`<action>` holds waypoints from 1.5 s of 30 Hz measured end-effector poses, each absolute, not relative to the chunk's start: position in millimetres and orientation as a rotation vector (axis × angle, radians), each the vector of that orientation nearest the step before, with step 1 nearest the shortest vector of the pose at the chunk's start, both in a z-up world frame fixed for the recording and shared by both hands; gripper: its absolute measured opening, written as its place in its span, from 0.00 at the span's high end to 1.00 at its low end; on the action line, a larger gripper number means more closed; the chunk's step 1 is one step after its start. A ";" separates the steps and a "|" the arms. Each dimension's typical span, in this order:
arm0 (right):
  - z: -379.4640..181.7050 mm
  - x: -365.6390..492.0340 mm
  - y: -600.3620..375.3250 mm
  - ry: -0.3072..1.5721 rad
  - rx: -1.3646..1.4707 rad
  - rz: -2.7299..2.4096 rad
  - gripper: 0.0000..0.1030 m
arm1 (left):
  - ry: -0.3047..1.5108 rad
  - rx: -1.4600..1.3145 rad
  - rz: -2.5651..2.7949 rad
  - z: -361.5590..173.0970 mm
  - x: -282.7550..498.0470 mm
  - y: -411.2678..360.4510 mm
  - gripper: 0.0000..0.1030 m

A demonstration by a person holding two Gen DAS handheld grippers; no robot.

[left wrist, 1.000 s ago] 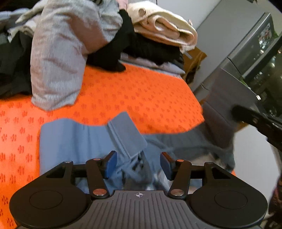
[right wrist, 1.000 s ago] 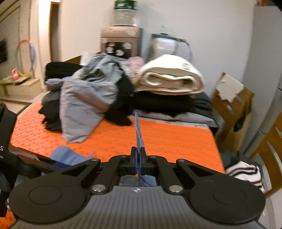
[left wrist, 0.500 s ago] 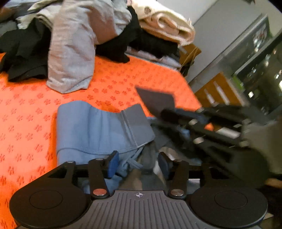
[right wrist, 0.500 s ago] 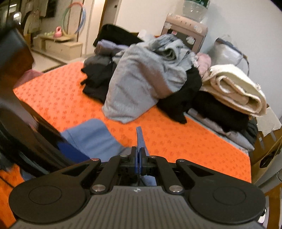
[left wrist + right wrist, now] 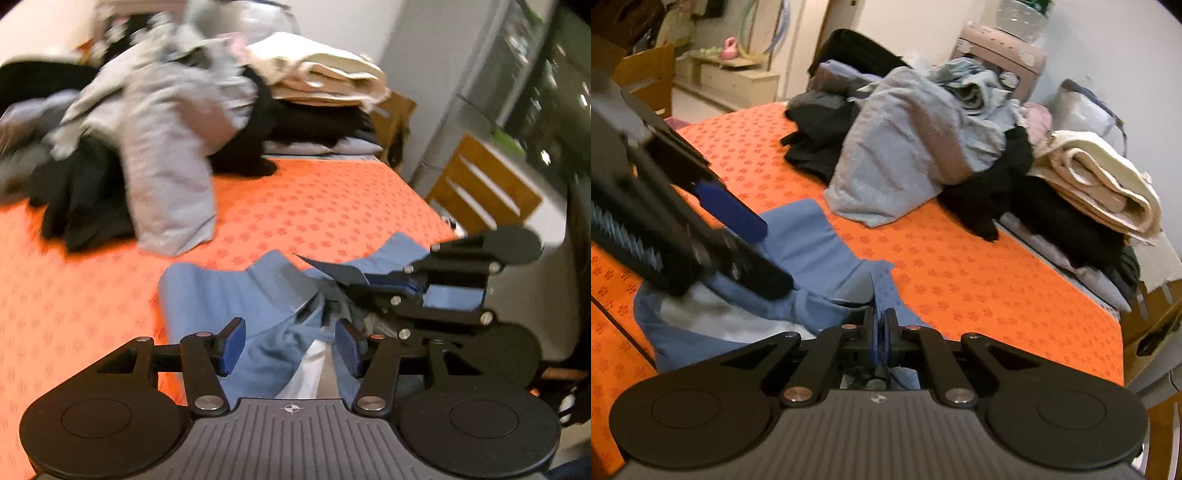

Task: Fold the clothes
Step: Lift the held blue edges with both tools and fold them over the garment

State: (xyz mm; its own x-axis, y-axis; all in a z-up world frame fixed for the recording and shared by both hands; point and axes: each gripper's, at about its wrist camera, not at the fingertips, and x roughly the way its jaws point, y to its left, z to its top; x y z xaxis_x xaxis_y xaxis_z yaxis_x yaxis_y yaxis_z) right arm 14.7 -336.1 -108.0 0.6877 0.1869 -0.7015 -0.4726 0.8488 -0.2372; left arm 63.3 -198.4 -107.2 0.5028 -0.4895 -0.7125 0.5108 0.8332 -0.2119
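A blue garment (image 5: 236, 302) lies on the orange patterned cover (image 5: 314, 199), bunched at the near edge with its white lining showing. My left gripper (image 5: 290, 345) is open, its jaws on either side of a bunched fold, not closed on it. My right gripper (image 5: 881, 325) is shut on a thin edge of the blue garment (image 5: 812, 251), which stands up between its fingers. The right gripper also shows in the left wrist view (image 5: 399, 286), just right of the left gripper. The left gripper (image 5: 750, 240) shows at the left of the right wrist view.
A heap of unfolded clothes with a grey garment (image 5: 905, 147) on top fills the far side of the cover. A folded cream blanket (image 5: 1100, 177) lies on dark clothes at the far right. A wooden chair (image 5: 484, 184) stands beyond the right edge.
My right gripper has carried the garment's edge leftward and down, close beside the left gripper. The left gripper has stayed open over the bunched fold, and its view has swung upward.
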 end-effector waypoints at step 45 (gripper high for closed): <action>-138.0 5.5 -327.7 0.722 -0.570 0.514 0.93 | 0.712 -0.023 -0.585 -76.5 65.5 -212.8 0.91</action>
